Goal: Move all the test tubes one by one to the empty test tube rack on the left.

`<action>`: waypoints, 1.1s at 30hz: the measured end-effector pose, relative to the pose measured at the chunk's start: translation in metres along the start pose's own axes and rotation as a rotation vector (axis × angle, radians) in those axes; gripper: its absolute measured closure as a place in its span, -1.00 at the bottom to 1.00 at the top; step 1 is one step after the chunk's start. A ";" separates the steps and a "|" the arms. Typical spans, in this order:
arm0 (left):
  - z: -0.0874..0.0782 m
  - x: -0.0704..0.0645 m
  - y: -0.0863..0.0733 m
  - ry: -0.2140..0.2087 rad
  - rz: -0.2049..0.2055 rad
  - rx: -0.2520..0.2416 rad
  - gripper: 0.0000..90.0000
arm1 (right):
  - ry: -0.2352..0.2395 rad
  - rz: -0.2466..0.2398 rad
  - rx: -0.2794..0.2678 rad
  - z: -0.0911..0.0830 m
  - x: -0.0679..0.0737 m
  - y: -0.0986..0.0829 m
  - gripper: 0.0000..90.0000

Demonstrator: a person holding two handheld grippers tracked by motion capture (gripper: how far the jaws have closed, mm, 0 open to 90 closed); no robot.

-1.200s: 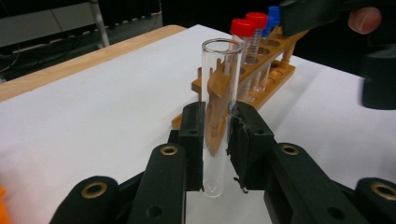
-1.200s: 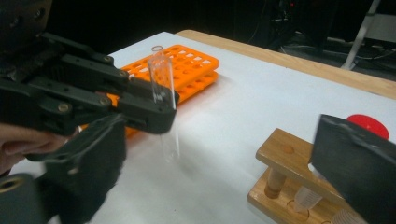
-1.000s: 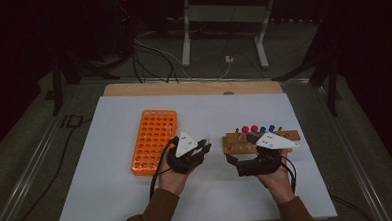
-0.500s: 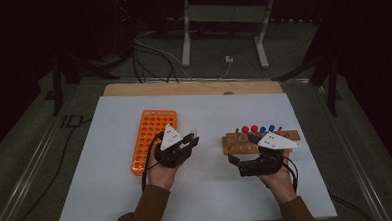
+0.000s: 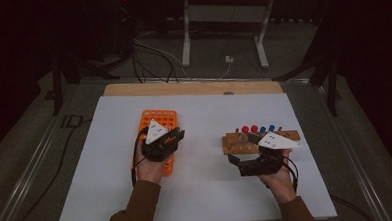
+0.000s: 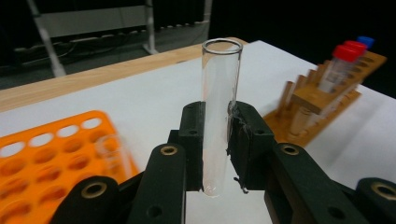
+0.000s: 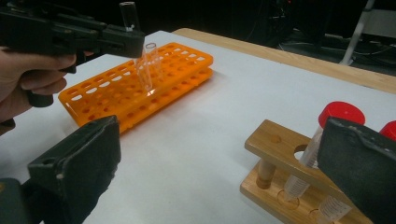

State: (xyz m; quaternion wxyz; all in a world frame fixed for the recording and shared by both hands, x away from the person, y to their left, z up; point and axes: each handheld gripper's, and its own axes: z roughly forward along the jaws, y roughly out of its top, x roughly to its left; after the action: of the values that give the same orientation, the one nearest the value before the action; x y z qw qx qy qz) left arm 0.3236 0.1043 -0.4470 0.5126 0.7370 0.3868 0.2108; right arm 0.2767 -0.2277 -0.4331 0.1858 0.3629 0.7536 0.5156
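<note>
My left gripper [image 6: 217,135] is shut on a clear, uncapped glass test tube [image 6: 220,93] held upright. In the high view the left gripper [image 5: 174,138] hovers over the right edge of the orange tube rack [image 5: 157,119]. The right gripper view shows the tube's [image 7: 140,65] lower end just above the rack [image 7: 154,79], beside another clear tube [image 7: 152,56] standing in it. My right gripper [image 5: 239,161] is open and holds nothing, just in front of the wooden rack [image 5: 235,141]. That rack carries red-capped tubes [image 5: 246,129] and blue-capped tubes [image 5: 271,128].
A white mat [image 5: 202,190] covers the table, with a bare wooden strip [image 5: 193,88] along the far edge. Behind the table stand metal frame legs [image 5: 186,41] and cables [image 5: 151,52] on the floor. Open mat lies between the two racks.
My left gripper has moved left with the glass tube, from the gap between the racks to over the orange rack's right edge. The right gripper has stayed put.
</note>
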 end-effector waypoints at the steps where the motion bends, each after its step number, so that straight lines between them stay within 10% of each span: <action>1: -0.001 0.002 0.000 0.005 -0.006 -0.002 0.69 | 0.001 0.000 0.000 0.000 0.000 0.000 -1.00; 25: 0.008 0.023 -0.017 0.141 0.027 0.094 0.68 | 0.005 -0.002 -0.007 0.000 0.001 0.000 -1.00; 33: 0.016 0.024 -0.024 0.153 0.016 0.203 0.69 | 0.007 -0.003 -0.004 0.001 0.001 -0.001 -1.00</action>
State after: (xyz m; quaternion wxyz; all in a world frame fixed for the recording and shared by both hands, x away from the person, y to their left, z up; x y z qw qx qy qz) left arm 0.3408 0.1181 -0.4774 0.4025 0.7699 0.4385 0.2301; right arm 0.2761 -0.2266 -0.4338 0.1847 0.3596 0.7537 0.5182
